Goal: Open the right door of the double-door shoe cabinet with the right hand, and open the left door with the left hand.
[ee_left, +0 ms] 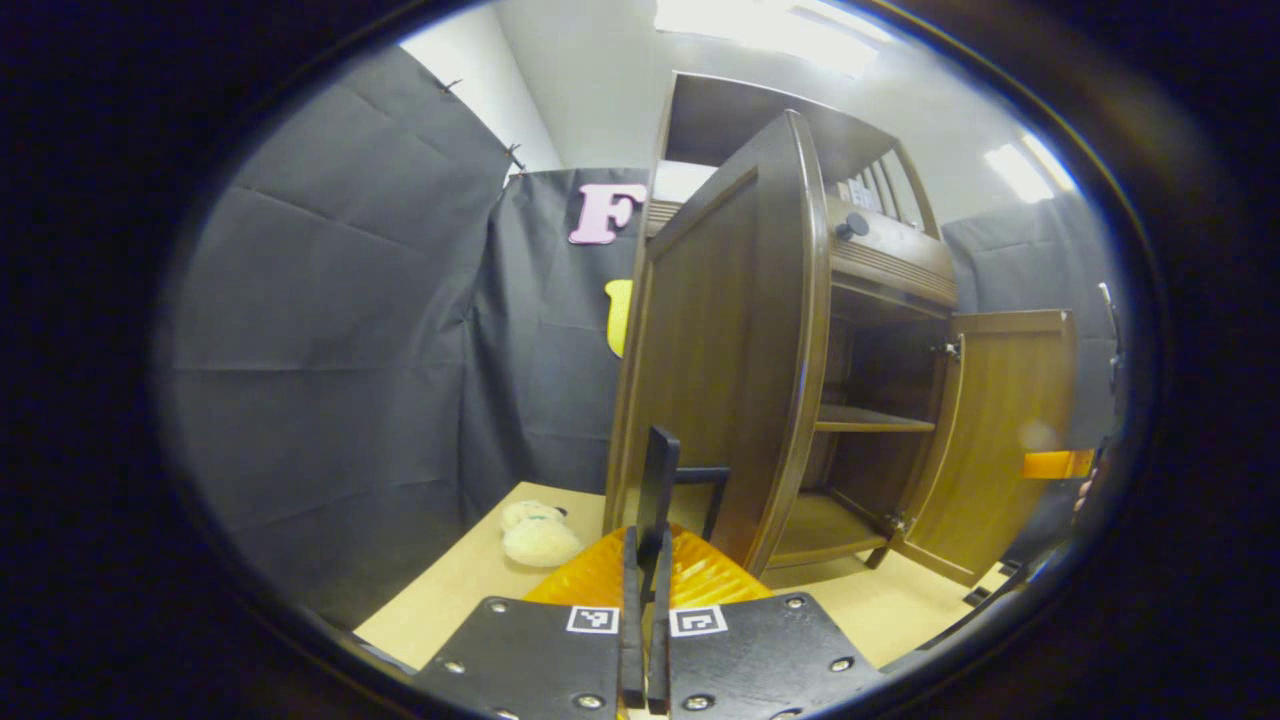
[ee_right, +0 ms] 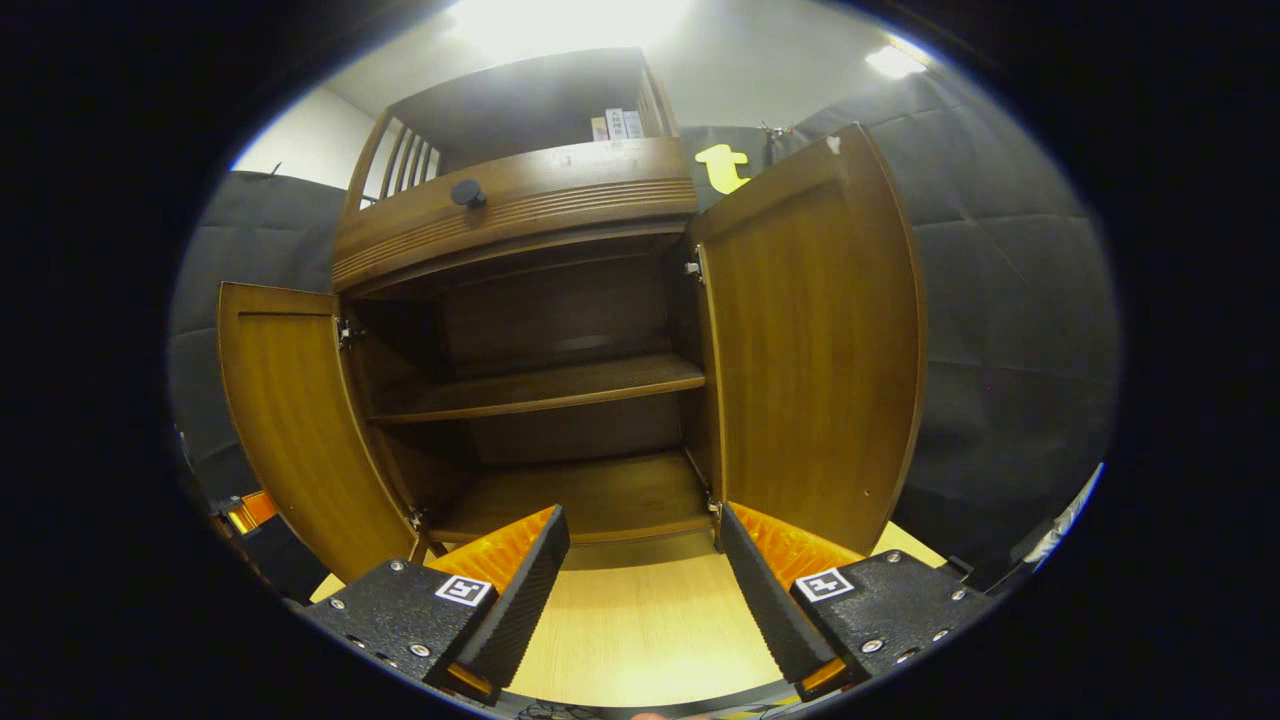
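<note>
The brown wooden shoe cabinet [ee_right: 520, 215] stands with both doors swung out. In the right gripper view its left door [ee_right: 290, 430] and right door [ee_right: 810, 340] flank an empty shelf [ee_right: 540, 390]. My right gripper [ee_right: 640, 520] is open in front of the cabinet's floor, touching nothing. In the left gripper view the left door [ee_left: 720, 350] stands edge-on close ahead, and my left gripper [ee_left: 648, 545] is shut on its black bar handle [ee_left: 660, 470]. The right door [ee_left: 1010, 440] shows farther right. The left gripper [ee_right: 250, 510] also shows low beside the left door.
A cream plush item [ee_left: 540, 535] lies on the light wooden table [ee_left: 450, 590] left of the cabinet. A black knob [ee_right: 467, 192] sits on the drawer front above the doors. Black cloth walls surround the booth. The other gripper [ee_left: 1060, 465] shows at the right edge.
</note>
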Tool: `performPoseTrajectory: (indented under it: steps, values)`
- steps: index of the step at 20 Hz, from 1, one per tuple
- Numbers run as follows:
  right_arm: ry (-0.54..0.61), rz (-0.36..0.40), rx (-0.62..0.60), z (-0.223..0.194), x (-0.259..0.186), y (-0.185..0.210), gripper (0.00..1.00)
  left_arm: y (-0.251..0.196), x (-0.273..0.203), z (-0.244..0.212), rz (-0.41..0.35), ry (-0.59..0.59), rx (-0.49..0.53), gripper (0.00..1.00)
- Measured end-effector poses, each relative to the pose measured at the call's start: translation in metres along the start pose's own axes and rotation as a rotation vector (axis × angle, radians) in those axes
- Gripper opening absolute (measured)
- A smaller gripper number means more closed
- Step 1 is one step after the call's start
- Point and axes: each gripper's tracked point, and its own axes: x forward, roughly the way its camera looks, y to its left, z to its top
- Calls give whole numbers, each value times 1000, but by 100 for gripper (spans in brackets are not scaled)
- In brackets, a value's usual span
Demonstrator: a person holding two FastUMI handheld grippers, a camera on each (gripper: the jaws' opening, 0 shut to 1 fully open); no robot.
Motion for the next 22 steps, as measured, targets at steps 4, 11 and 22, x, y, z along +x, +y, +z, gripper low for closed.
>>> performPoseTrajectory:
  steps: [4,11,22]
  values:
    - [13,26,1,-1,0,16,94,30,-7,3,33,-12,34,6]
    - [20,46,-20,4,0,28,92,59,-17,4,12,-21,2,3]
    - [0,90,-36,15,12,38,94,65,-33,13,79,-48,36,1]
